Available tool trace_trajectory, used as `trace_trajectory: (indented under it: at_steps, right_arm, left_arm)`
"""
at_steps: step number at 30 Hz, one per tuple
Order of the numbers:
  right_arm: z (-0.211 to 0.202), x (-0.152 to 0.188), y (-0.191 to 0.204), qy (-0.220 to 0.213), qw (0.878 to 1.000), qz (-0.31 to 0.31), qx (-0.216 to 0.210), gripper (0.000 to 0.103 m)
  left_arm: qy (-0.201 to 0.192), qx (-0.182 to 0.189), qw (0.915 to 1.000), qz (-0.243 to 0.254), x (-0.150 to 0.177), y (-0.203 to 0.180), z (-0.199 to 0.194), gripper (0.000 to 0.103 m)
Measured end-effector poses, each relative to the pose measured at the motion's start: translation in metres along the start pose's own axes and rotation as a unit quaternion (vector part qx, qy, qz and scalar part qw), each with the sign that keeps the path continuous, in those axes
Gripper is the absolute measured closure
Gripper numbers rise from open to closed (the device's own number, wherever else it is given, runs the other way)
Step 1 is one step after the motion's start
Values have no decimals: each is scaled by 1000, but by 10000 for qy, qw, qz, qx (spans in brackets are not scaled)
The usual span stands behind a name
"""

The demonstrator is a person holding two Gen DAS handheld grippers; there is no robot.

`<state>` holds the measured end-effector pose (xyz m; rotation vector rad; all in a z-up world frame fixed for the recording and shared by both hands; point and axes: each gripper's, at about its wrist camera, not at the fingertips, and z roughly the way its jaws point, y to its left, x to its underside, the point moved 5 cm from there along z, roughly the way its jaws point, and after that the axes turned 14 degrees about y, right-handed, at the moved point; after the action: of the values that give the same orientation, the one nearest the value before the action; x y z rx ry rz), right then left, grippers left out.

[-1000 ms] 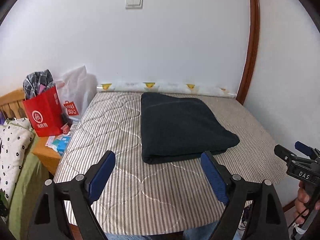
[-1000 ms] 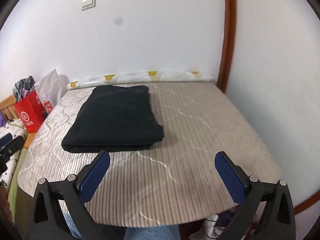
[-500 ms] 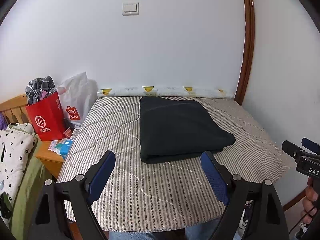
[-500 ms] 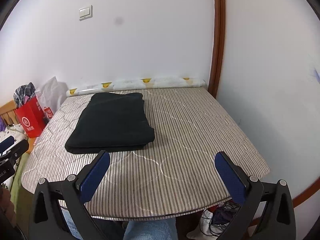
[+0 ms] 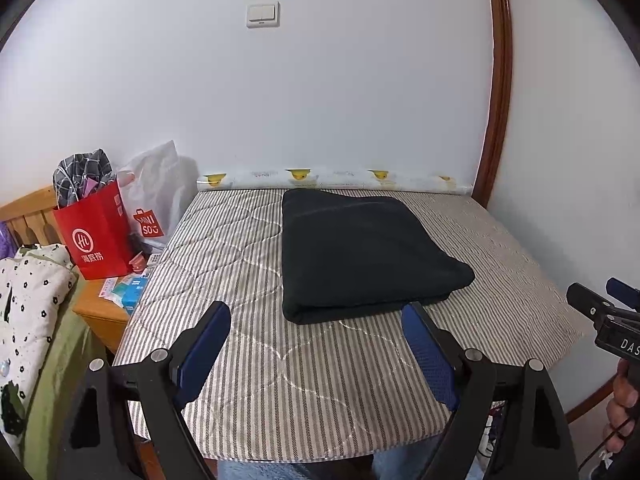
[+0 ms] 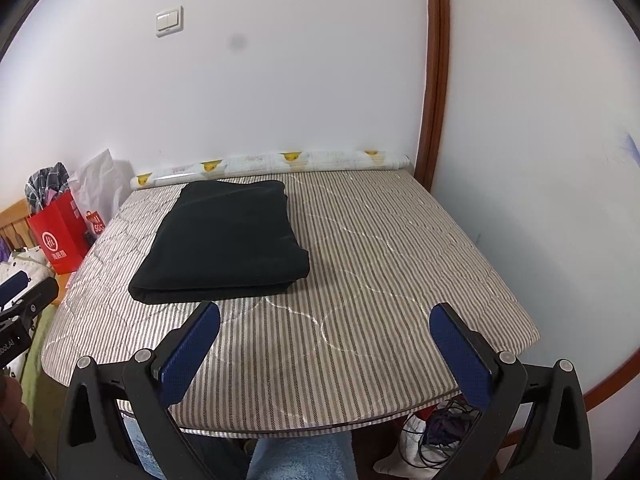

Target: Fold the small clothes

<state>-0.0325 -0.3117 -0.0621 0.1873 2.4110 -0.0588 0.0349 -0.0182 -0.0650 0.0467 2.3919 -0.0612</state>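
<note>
While I hold both grippers off the near edge of the tabletop [image 5: 248, 392], I count: one folded black garment [image 5: 360, 252], lying toward the far edge, left of centre in the right view. One left gripper [image 5: 316, 344], fingers spread wide, gripping nothing. One right gripper [image 6: 326, 344], fingers likewise apart and empty. One patterned roll [image 6: 272, 164] along the far edge. Two bags beyond the left edge: one red bag [image 5: 94, 236], characters unreadable; one white bag [image 5: 154, 196] marked "MINISO".
</note>
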Motion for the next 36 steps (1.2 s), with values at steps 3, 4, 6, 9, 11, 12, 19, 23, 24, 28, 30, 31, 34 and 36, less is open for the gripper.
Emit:
trace_trajectory:
  at_steps: [3, 4, 6, 9, 11, 12, 19, 23, 24, 28, 30, 31, 34, 36]
  right_arm:
    - [0, 1, -1, -1, 10000, 13, 8, 0]
    - [0, 1, -1, 0, 10000, 11, 2, 0]
    - [0, 1, -2, -3, 10000, 14, -3, 0]
    - [-1, 2, -2, -6, 10000, 4, -2, 0]
    - [-1, 1, -2, -8, 10000, 2, -12, 0]
    - [-1, 1, -2, -4, 10000, 9, -11, 0]
    - [0, 1, -4, 18, 10000, 35, -11, 0]
    - [-1, 2, -6, 10, 10000, 48, -5, 0]
    - [0, 2, -7, 11, 10000, 43, -10, 0]
    - [0, 2, -6, 13, 10000, 49, -5, 0]
    - [0, 2, -7, 14, 10000, 55, -12, 0]
    - [-1, 2, -8, 13, 10000, 54, -15, 0]
    - [-1, 2, -8, 8, 10000, 49, -18, 0]
    - [-2, 1, -8, 0, 10000, 45, -19, 0]
  left_arm:
    - [5, 15, 10000, -5, 0, 0, 0, 16]
    - [4, 15, 10000, -11, 0, 0, 0, 16]
    - [7, 15, 10000, -13, 0, 0, 1, 16]
    - [15, 14, 10000, -11, 1, 0, 0, 16]
    - [19, 17, 10000, -11, 1, 0, 0, 16]
    - [14, 13, 10000, -7, 1, 1, 0, 16]
    - [22, -5, 10000, -19, 3, 0, 0, 16]
    - [14, -5, 10000, -30, 4, 0, 0, 16]
    - [13, -4, 10000, -29, 4, 0, 0, 16]
    - [14, -1, 10000, -29, 4, 0, 0, 16]
    - [14, -2, 10000, -27, 4, 0, 0, 16]
    - [14, 1, 10000, -25, 4, 0, -1, 16]
    - [9, 0, 10000, -36, 4, 0, 0, 16]
    - [8, 3, 10000, -47, 4, -1, 0, 16]
